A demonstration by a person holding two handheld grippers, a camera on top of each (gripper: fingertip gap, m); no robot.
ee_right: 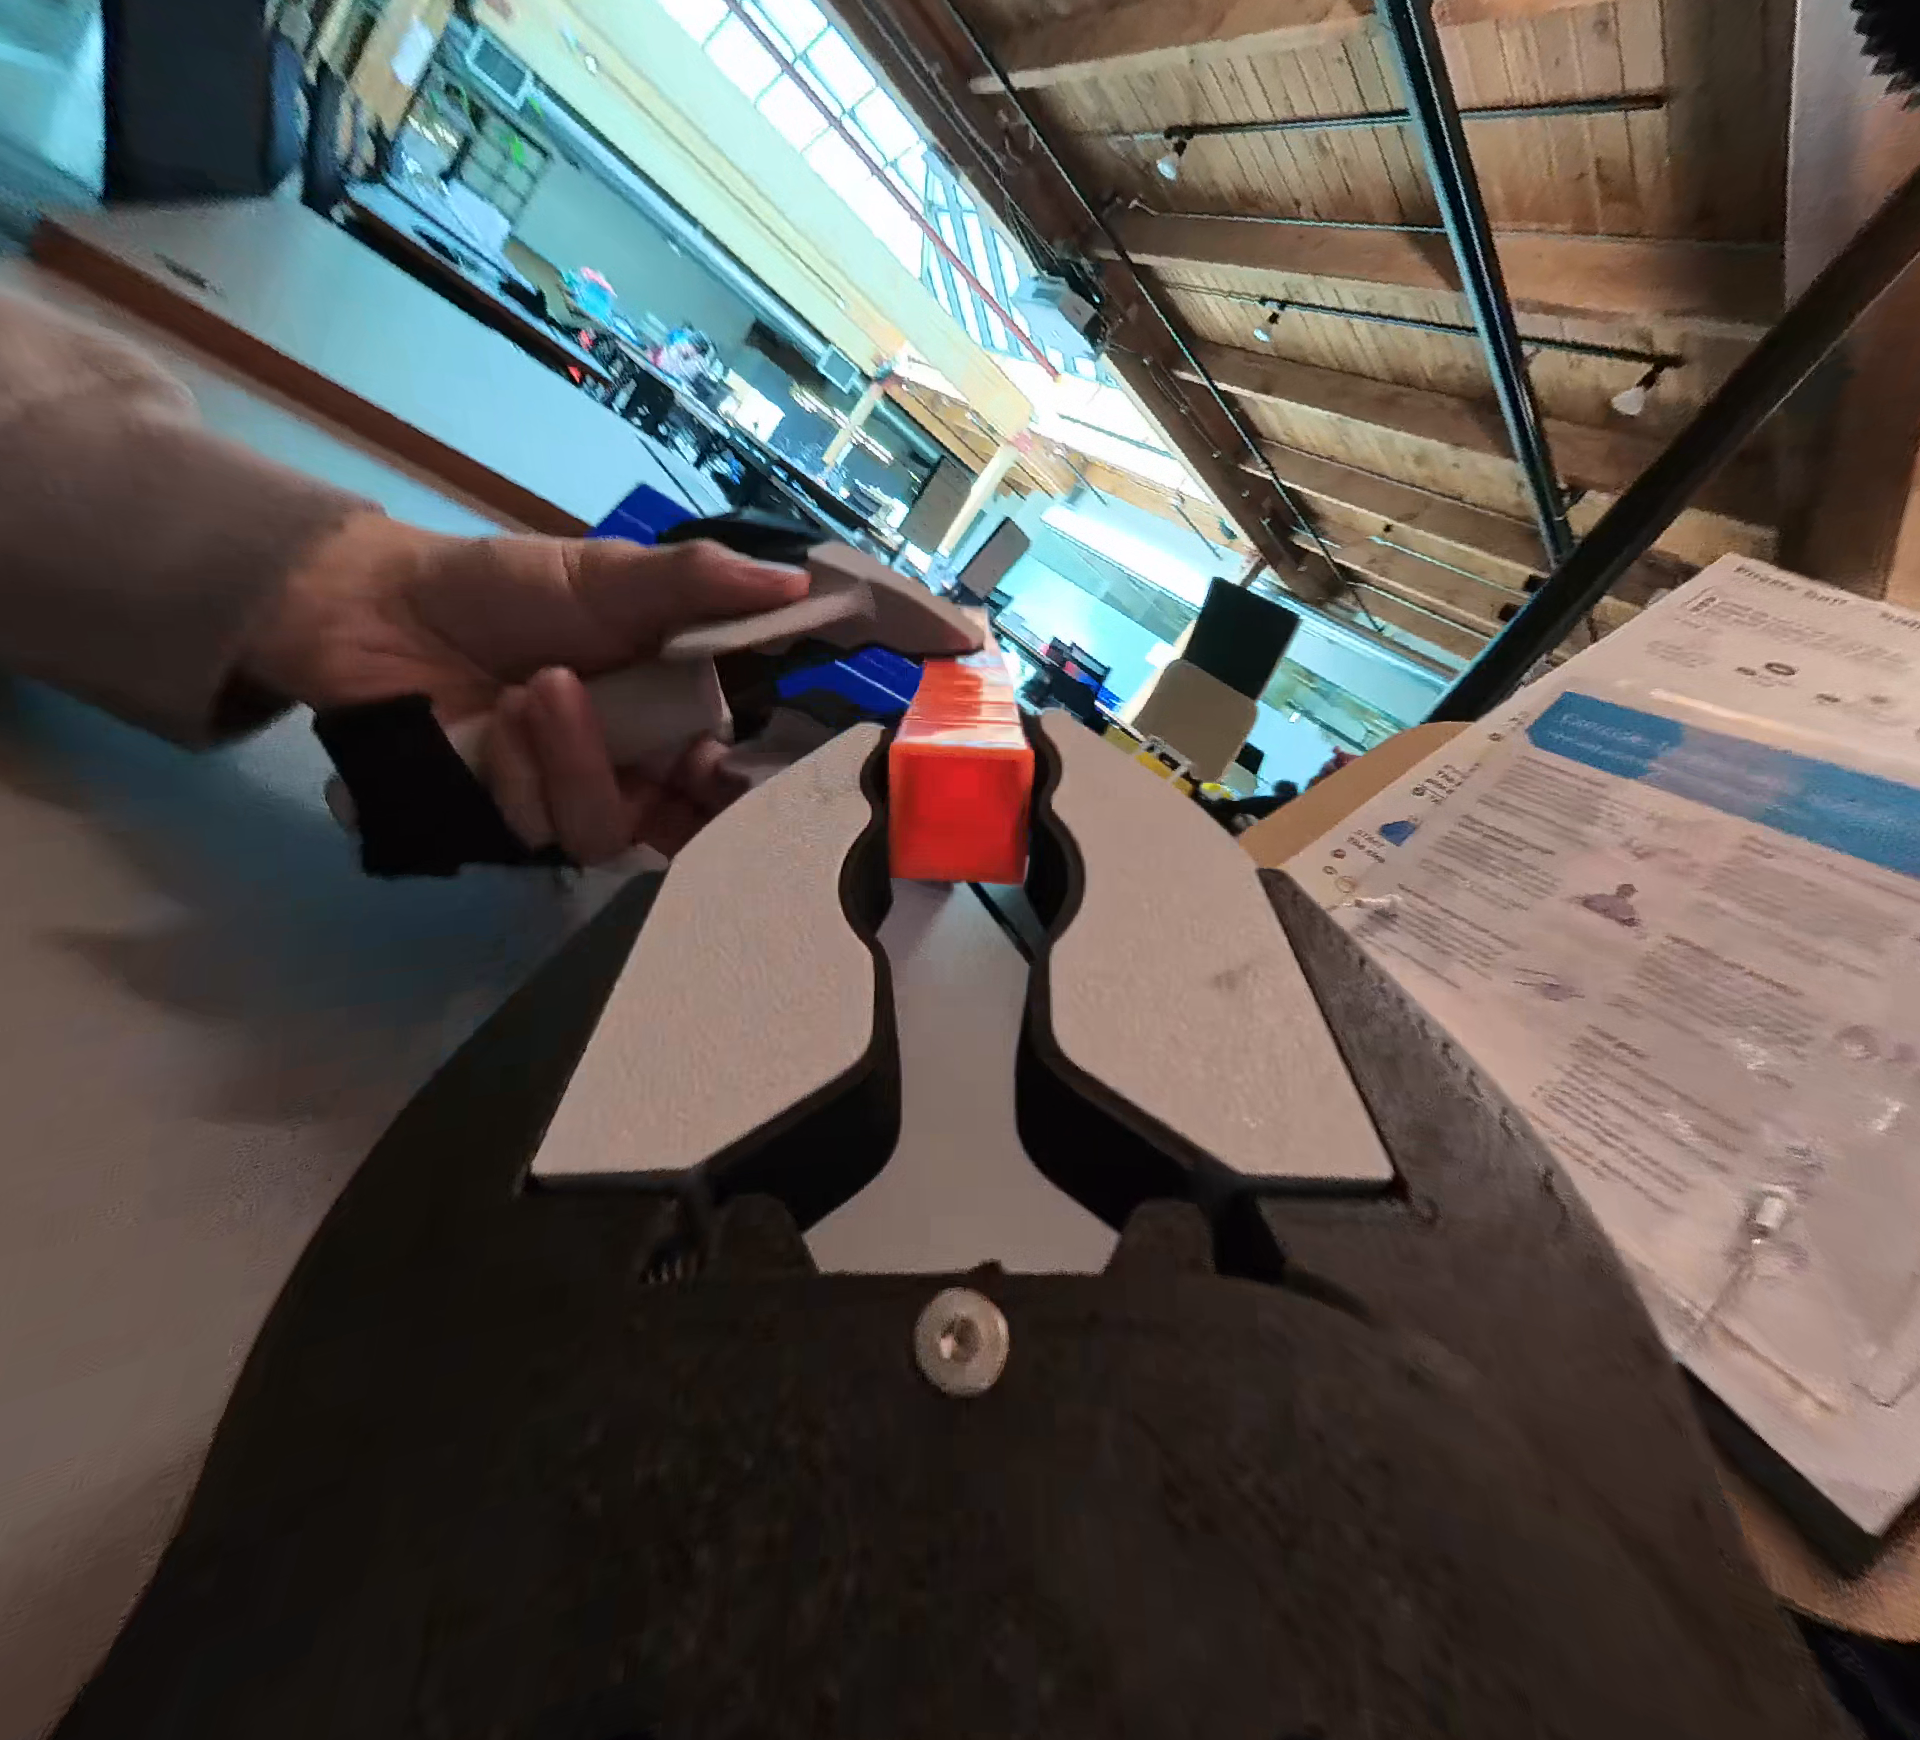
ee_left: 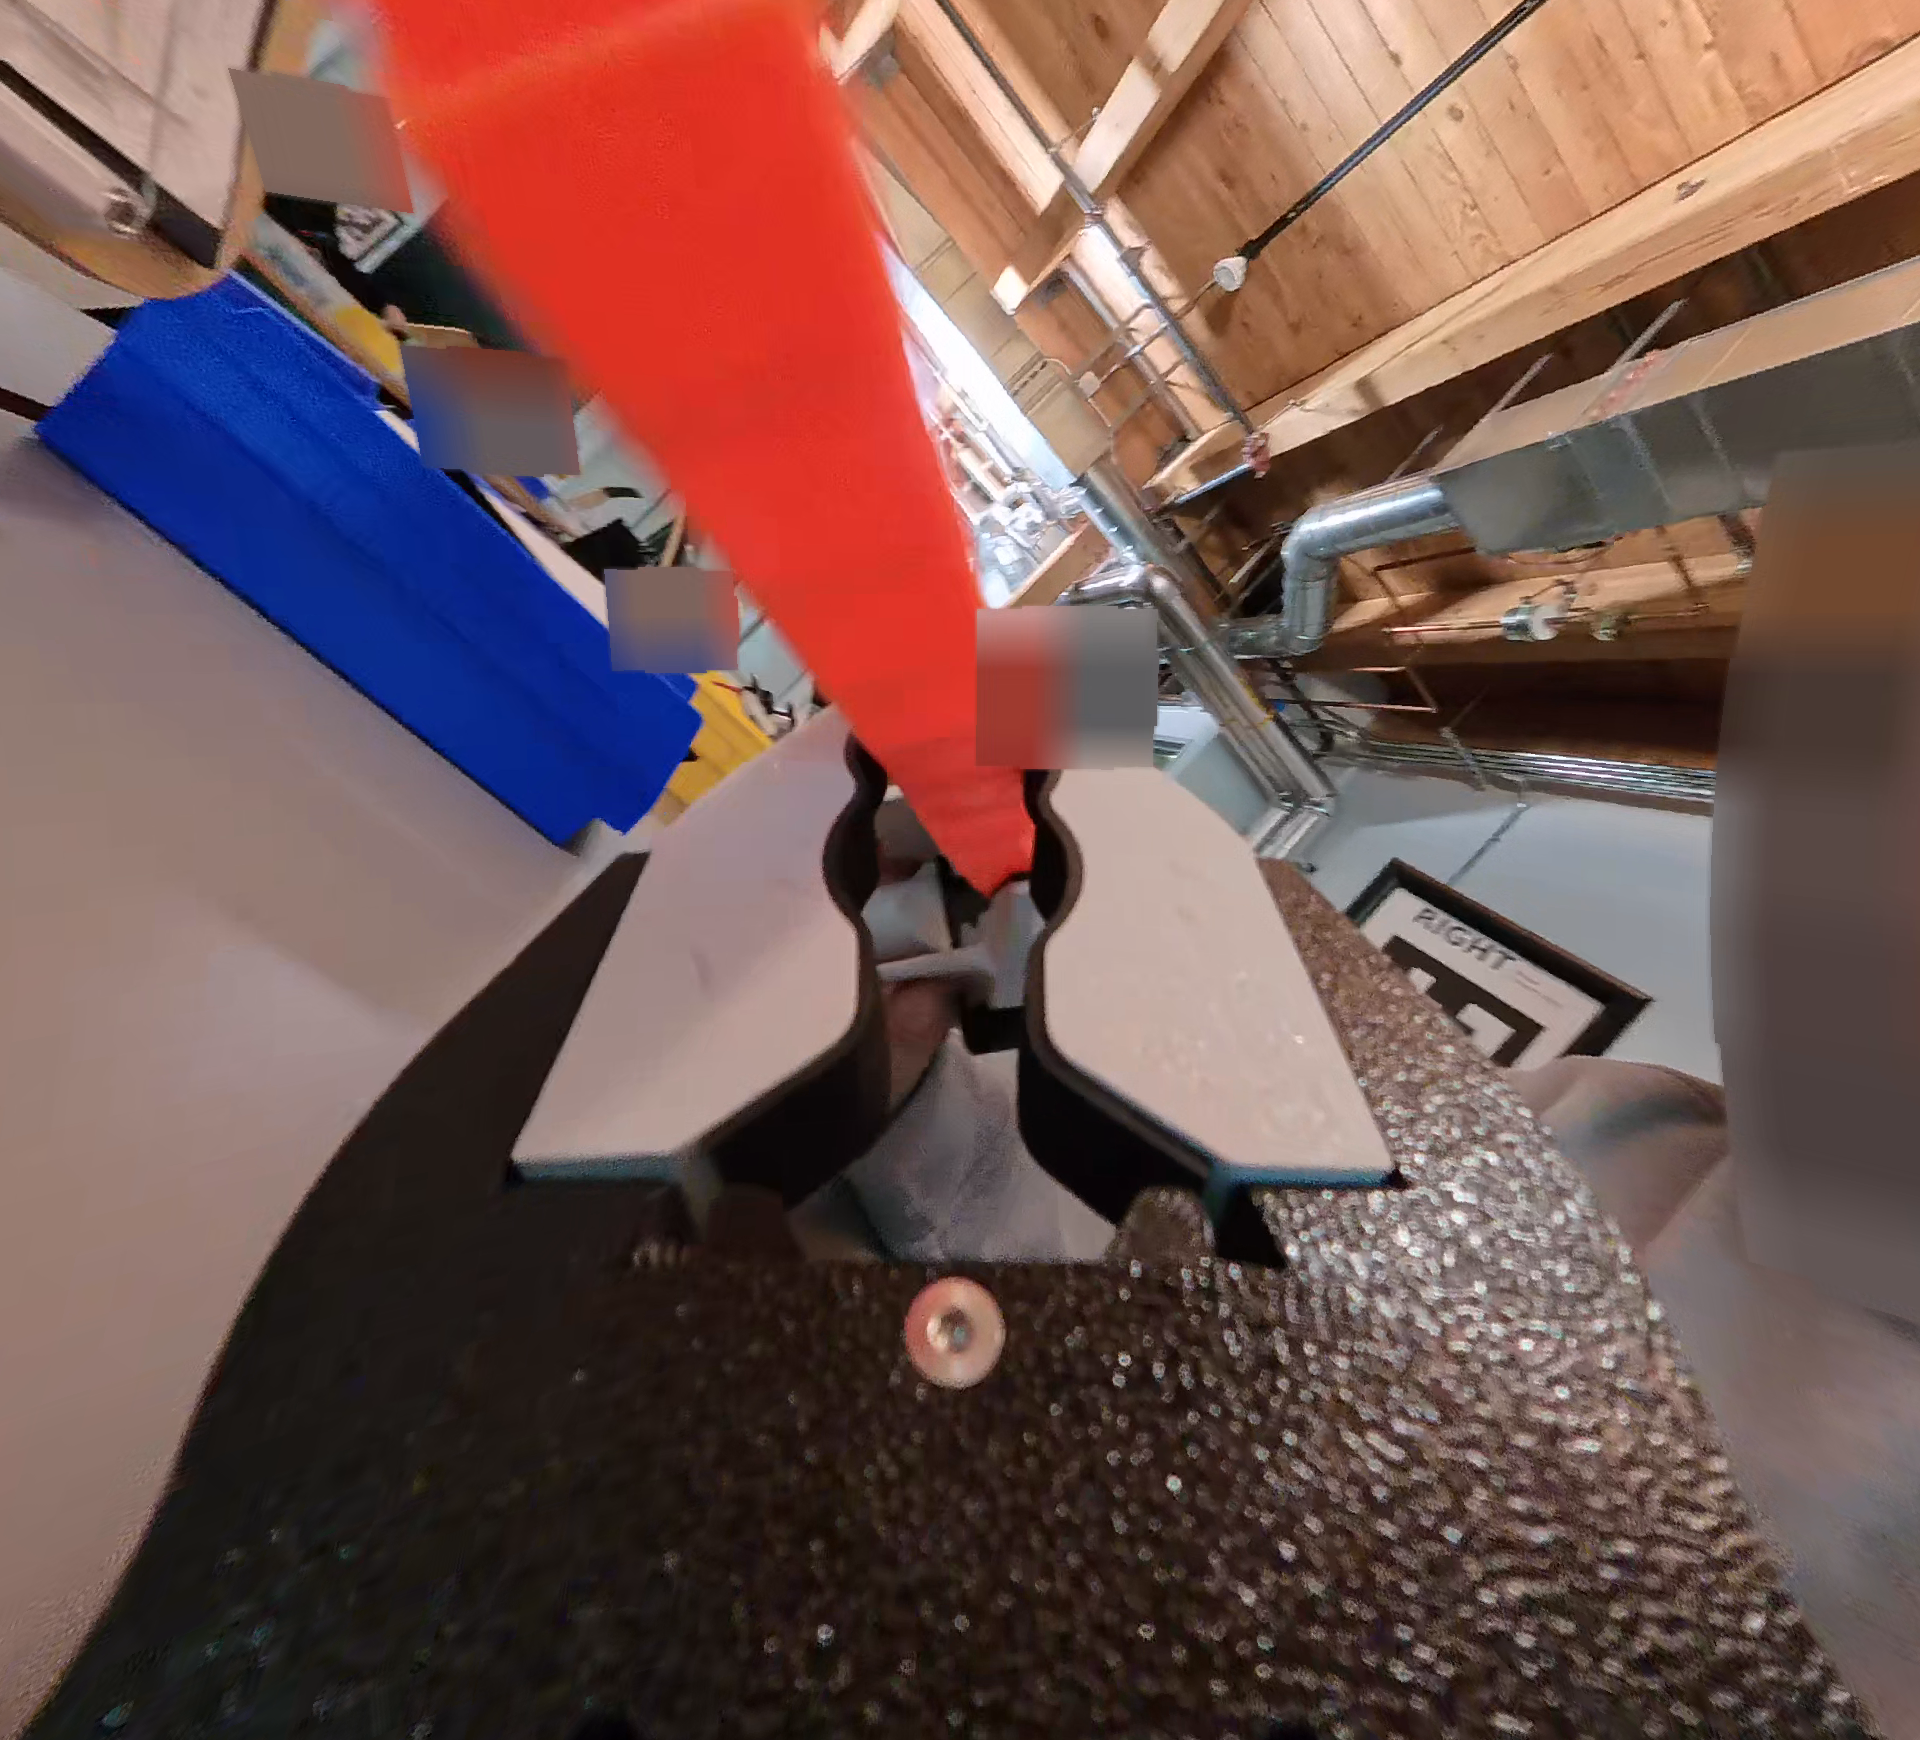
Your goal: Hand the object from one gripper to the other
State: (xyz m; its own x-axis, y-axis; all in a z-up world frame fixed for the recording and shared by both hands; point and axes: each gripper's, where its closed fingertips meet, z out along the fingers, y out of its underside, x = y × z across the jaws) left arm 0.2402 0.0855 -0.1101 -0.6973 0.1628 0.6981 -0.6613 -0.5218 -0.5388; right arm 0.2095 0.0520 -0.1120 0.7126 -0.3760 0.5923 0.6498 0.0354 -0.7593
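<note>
A long orange block [ee_left: 644, 256] runs from between my left gripper's [ee_left: 954, 807] fingertips up to the top left, blurred. The left jaws stand closed against its narrow end. In the right wrist view I see the block [ee_right: 958, 812] end-on between my right gripper's [ee_right: 961, 786] fingertips, which press on both its sides. At the block's far end a hand [ee_right: 499, 620] holds the left gripper, whose upper finger [ee_right: 883, 615] lies on top of the block. Its lower finger is hidden.
A blue bin [ee_left: 343, 527] stands on the pale table [ee_left: 208, 859] to the left. Printed sheets [ee_right: 1662, 963] lie close on the right of the right gripper. A framed black-and-white marker [ee_left: 1496, 973] shows low right. Wooden ceiling beams [ee_left: 1351, 132] are overhead. Tip to tip, the grippers are about 5 cm apart.
</note>
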